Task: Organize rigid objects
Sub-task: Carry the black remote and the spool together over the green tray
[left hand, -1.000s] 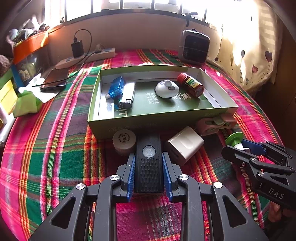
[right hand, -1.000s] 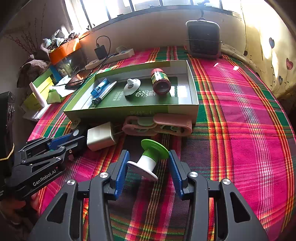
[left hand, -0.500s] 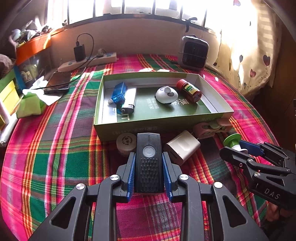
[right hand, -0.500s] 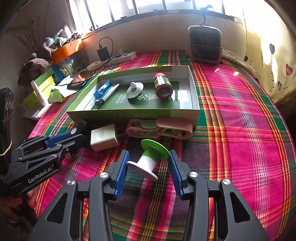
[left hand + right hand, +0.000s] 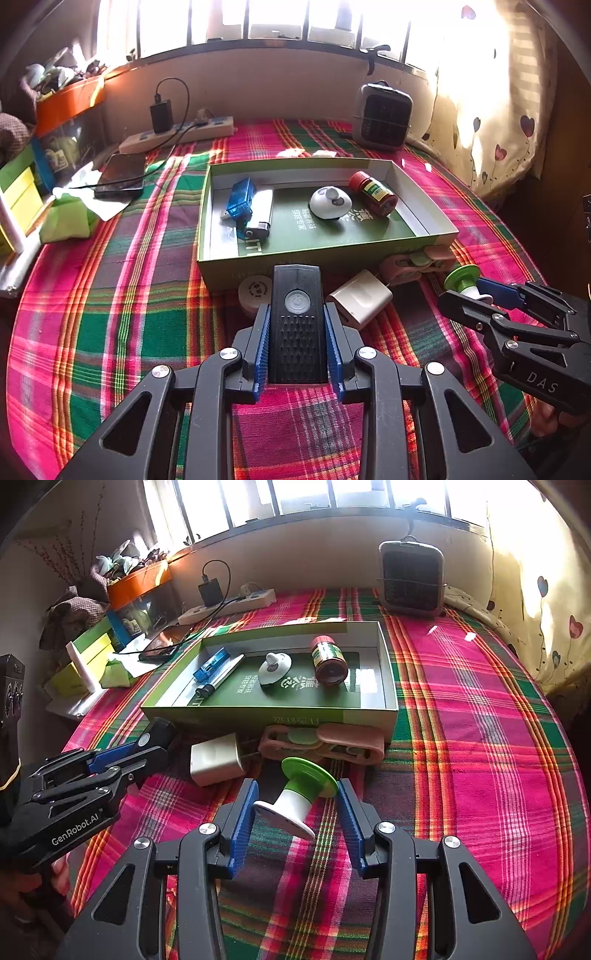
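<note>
The left gripper (image 5: 297, 343) is clamped on a black remote (image 5: 297, 321), the right gripper (image 5: 295, 814) pinches a green-and-white spool (image 5: 295, 797) end to end; both are lifted just before the green tray (image 5: 424, 225), probably for loading. Only the left view shows a round disc (image 5: 254, 291) behind the remote.

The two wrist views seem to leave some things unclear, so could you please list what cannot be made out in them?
- Left wrist view: the round beige disc is half hidden behind the black remote.
- Both views: the pink object lies against the green tray; what it is stays unclear.
- Right wrist view: whether the pads press the green-and-white spool is unclear.
- Tray print: too small.
</note>
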Action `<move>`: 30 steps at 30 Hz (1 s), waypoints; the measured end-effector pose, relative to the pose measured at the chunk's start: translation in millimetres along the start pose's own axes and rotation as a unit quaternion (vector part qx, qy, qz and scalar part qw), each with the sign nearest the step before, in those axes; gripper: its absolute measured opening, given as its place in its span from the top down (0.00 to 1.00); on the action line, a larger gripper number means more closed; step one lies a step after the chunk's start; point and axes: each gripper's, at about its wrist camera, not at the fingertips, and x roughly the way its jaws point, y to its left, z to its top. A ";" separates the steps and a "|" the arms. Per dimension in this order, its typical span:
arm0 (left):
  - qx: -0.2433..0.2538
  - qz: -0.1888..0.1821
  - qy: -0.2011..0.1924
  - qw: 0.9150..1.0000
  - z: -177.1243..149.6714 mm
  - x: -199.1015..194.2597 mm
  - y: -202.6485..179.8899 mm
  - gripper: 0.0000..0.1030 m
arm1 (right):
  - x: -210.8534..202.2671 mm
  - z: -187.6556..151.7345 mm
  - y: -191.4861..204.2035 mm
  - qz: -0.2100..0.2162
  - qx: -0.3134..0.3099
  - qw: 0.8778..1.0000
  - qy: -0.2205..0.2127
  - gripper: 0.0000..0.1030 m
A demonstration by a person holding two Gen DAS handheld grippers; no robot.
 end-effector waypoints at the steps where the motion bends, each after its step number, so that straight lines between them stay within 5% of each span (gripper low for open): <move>1: 0.000 0.000 -0.002 1.000 1.2 -1.1 0.2 0.75 | -1.3 1.1 0.0 0.000 -0.001 1.000 -0.002 0.57; 30: -0.002 -0.023 -0.022 0.999 54.0 4.6 17.9 0.75 | 3.4 51.9 7.5 -0.001 -0.025 0.999 -0.027 0.57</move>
